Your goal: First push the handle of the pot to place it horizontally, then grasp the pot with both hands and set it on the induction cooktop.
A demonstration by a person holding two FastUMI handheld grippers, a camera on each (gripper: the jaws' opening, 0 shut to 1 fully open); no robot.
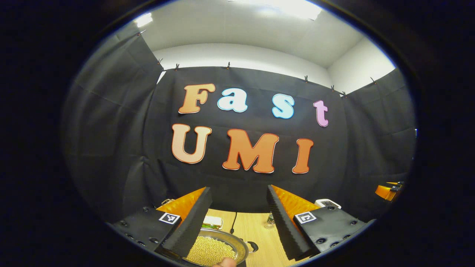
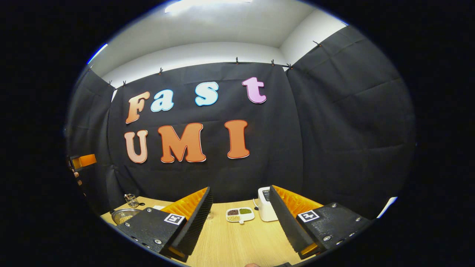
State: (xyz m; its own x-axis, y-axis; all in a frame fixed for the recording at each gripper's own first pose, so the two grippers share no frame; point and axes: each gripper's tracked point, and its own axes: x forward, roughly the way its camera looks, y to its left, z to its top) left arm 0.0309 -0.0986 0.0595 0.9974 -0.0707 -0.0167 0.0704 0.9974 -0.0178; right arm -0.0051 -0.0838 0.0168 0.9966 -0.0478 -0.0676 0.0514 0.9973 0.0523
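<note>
A shallow metal pot (image 1: pixel 222 247) holding yellow beans sits on the wooden table (image 1: pixel 256 230), low between the fingers of my left gripper (image 1: pixel 239 189). That gripper hangs above it, open and empty. A small dark handle (image 1: pixel 253 246) sticks out on the pot's right side. In the right gripper view the same pot (image 2: pixel 124 216) lies far to the left on the table (image 2: pixel 237 241). My right gripper (image 2: pixel 240 189) is open, holds nothing, and is well away from the pot.
A dark cable (image 1: pixel 233 222), a small glass jar (image 1: pixel 270 221) and a white appliance (image 1: pixel 326 203) stand behind the pot. Ahead of the right gripper are a white divided dish of beans (image 2: pixel 240 214), a white appliance (image 2: pixel 265 207) and a glass jar (image 2: pixel 130 200).
</note>
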